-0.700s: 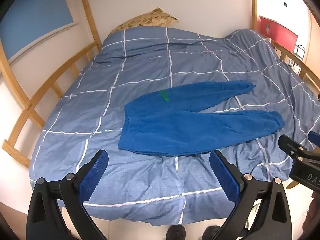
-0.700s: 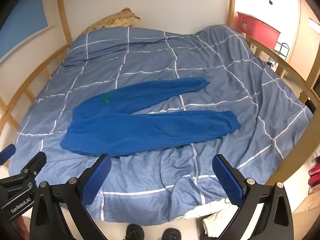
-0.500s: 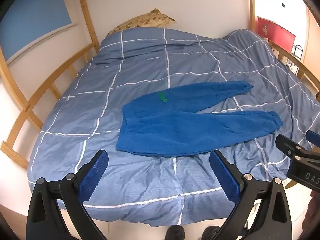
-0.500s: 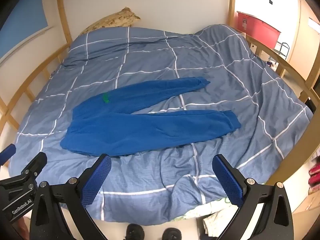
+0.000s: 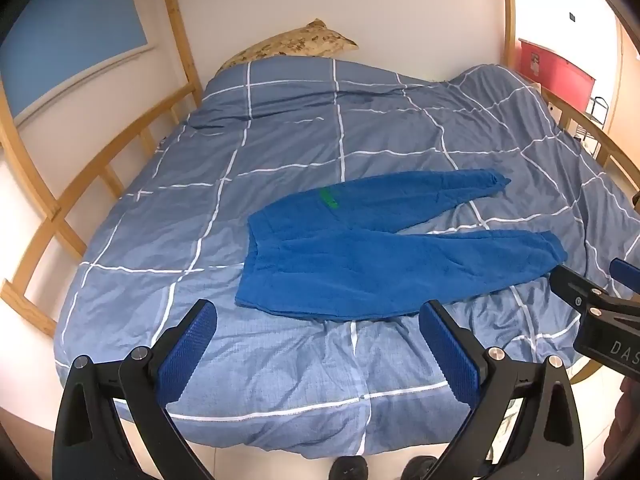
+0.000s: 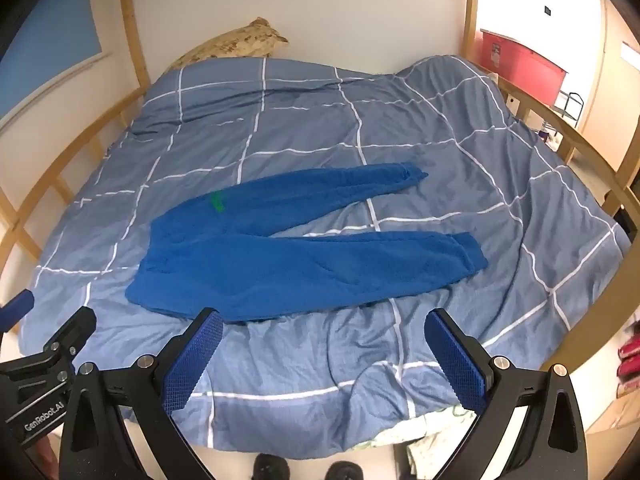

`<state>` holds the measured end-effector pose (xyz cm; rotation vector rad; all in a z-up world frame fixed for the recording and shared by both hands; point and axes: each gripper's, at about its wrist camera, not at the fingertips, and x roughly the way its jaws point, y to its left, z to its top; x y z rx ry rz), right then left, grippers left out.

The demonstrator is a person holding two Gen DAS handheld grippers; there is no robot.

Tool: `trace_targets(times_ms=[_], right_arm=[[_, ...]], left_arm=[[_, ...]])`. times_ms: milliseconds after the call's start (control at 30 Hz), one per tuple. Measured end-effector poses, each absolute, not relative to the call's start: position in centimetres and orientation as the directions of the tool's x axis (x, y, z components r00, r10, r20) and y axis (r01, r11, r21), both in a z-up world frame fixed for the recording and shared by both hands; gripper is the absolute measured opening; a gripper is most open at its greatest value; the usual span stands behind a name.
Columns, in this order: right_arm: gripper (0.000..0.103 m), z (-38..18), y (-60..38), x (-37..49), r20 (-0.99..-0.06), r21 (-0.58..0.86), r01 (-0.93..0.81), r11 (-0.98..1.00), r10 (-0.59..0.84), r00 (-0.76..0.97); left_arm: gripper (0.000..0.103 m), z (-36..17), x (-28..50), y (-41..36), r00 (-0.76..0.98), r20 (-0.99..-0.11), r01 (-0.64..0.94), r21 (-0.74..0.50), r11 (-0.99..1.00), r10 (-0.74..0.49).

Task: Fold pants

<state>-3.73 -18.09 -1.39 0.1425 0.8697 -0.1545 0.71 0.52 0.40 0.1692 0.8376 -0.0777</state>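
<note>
Most of both frames is filled by a bed covered with a blue duvet [image 5: 280, 152] [image 6: 460, 152], crossed by white grid lines and wrinkled toward the lower edge. A wooden bed frame [image 5: 52, 208] [image 6: 592, 160] is seen curving along the left and right sides.

Blue pants [image 5: 360, 256] [image 6: 288, 256] are laid flat, unfolded, at frame centre: waistband to the left, legs splayed toward the right, upper leg angled up. A small green mark [image 5: 330, 198] [image 6: 217, 202] is noted near the waistband.

A tan patterned pillow [image 5: 292, 44] [image 6: 232, 44] is propped at the head of the bed, upper centre-left. A red cabinet [image 5: 554, 72] [image 6: 520, 64] is seen at upper right.

The left gripper [image 5: 318, 354] [image 6: 44, 364] is held with jaws spread wide, nothing between them, clear of the fabric. The right gripper [image 6: 324, 360] [image 5: 600, 320] is likewise fully spread and empty, at the bottom edge just below the pants.

Dark shoes [image 5: 350, 468] [image 6: 272, 466] are visible at bottom centre.
</note>
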Motion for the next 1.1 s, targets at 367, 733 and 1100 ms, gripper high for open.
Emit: trace_targets(times_ms=[367, 733, 1100], right_arm=[[0.102, -1.4, -17.8, -2.9, -0.768, 0.064, 0.186, 0.98, -0.071, 0.637], [0.102, -1.4, -17.9, -2.8, -0.769, 0.064, 0.185, 0.981, -0.07, 0.636], [0.102, -1.4, -17.7, -2.6, -0.77, 0.066, 0.185, 0.98, -0.068, 0.635]], left_arm=[[0.103, 0.5, 1.5, 0.9, 0.663, -0.748, 0.128, 0.116, 0.985, 0.002], [0.103, 0.4, 1.8, 0.9, 0.665, -0.747, 0.133, 0.117, 0.984, -0.001], [0.103, 0.4, 2.0, 0.9, 0.664, -0.748, 0.133, 0.116, 0.984, -0.001]])
